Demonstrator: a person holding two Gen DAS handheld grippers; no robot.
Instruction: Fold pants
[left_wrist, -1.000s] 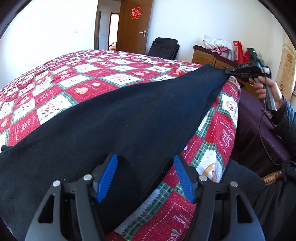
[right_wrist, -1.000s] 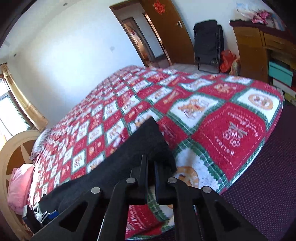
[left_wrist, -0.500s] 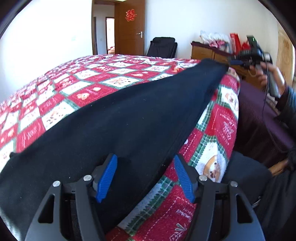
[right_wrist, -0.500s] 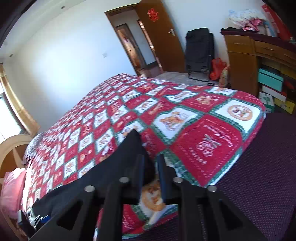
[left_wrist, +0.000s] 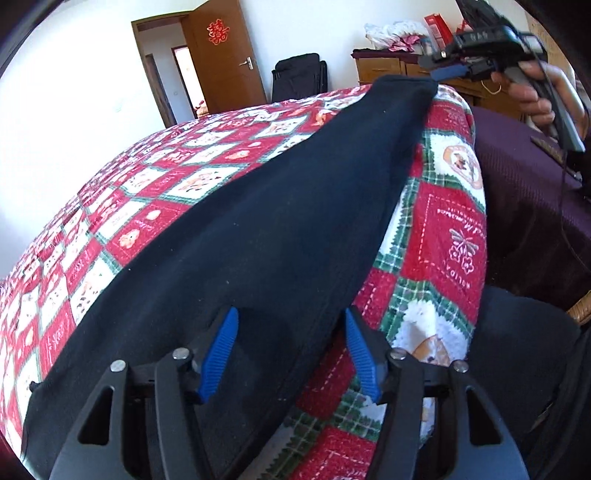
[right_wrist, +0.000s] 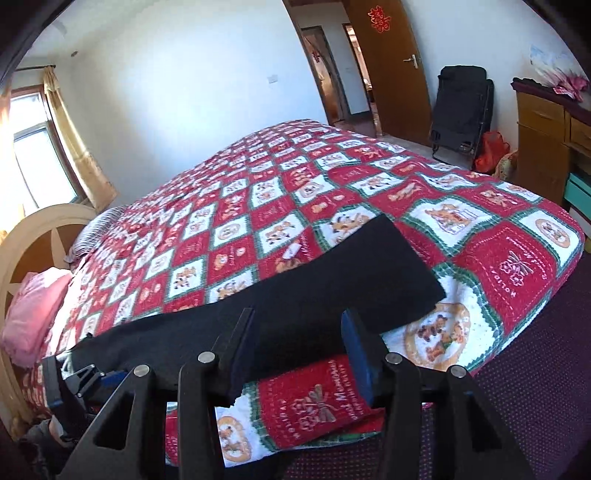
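Note:
Black pants (left_wrist: 280, 221) lie stretched flat along the near edge of a bed with a red, white and green patchwork quilt (left_wrist: 177, 177). My left gripper (left_wrist: 291, 328) is open, its blue pads over the waist end of the pants. My right gripper (right_wrist: 297, 332) is open just above the leg hem (right_wrist: 388, 273) and holds nothing. It also shows in the left wrist view (left_wrist: 443, 70), just past the hem. The pants also show in the right wrist view (right_wrist: 295, 295).
A wooden dresser (right_wrist: 546, 140) with clutter on top stands at the right. A black folded chair (right_wrist: 461, 107) leans by the brown door (right_wrist: 391, 62). A pink pillow (right_wrist: 33, 314) and the wooden headboard (right_wrist: 33, 240) are at the far end. Dark purple floor covering (right_wrist: 535, 387) runs along the bed.
My right gripper has opened and let go of the pants hem, which now lies flat on the quilt. My left gripper stays open over the waist end.

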